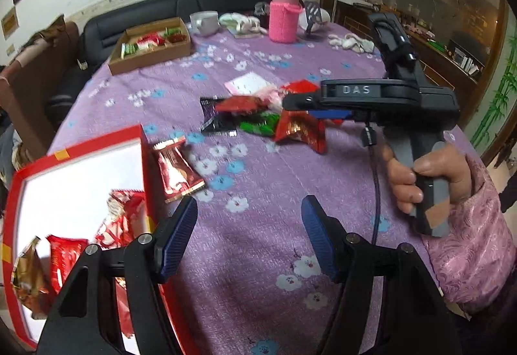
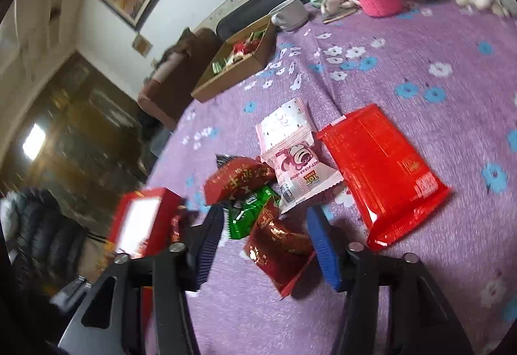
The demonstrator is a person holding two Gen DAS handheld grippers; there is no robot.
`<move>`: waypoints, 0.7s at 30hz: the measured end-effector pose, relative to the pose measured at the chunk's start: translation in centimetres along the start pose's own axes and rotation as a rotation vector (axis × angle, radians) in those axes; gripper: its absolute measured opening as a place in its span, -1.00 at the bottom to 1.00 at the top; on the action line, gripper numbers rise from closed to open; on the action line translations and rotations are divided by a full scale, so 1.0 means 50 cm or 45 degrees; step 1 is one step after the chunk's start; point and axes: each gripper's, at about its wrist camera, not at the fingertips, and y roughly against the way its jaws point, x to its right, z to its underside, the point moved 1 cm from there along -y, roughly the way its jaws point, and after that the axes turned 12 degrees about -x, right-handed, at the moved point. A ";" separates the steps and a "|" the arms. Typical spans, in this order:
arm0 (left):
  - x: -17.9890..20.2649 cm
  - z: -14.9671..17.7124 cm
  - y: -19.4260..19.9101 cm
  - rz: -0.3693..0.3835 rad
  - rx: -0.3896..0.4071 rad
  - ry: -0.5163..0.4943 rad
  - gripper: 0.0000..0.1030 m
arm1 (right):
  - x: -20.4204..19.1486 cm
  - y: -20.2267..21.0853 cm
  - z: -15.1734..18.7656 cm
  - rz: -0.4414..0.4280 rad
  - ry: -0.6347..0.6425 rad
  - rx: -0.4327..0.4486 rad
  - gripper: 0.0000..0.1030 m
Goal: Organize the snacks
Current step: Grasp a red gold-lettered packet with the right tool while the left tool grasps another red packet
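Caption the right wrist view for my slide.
Open right hand-held gripper reaches toward a red snack packet in a pile on the purple floral tablecloth.

Purple floral tablecloth (image 2: pixel 404 41), red box (image 1: pixel 77 145), pink knitted bottle sleeve (image 1: pixel 283 19).

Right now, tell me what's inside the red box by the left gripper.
The red box holds a few snack packets on its white floor: red-and-white wrappers, a red packet and a gold one. The left gripper hides its near corner.

loose pile of foil snack packets (image 2: pixel 274 190) lies flat mid-tabletop: red, green and pink-white wrappers overlapping. one red-gold packet (image 1: pixel 177 170) lies apart beside red-rimmed white-floored box (image 1: pixel 80 180) holding several red packets.
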 end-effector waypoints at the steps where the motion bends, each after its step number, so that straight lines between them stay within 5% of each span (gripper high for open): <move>1: -0.002 0.002 -0.004 0.012 -0.013 0.009 0.29 | -0.007 -0.006 0.003 0.034 0.035 -0.009 0.21; 5: -0.010 0.003 -0.024 0.097 -0.071 0.081 0.29 | -0.033 -0.035 0.017 0.209 0.157 -0.061 0.20; 8: -0.020 -0.009 -0.028 0.102 -0.080 0.131 0.29 | -0.057 -0.051 0.033 0.426 0.298 -0.044 -0.30; 10: -0.029 -0.028 -0.027 0.090 -0.075 0.155 0.29 | -0.052 -0.048 0.036 0.447 0.298 -0.034 -0.47; 15: -0.024 -0.106 -0.042 -0.034 -0.043 0.102 0.29 | 0.034 0.002 0.010 0.130 -0.014 -0.030 -0.72; 21: 0.003 -0.207 -0.127 -0.202 -0.089 -0.009 0.29 | 0.102 0.011 0.000 -0.158 -0.255 -0.074 -0.76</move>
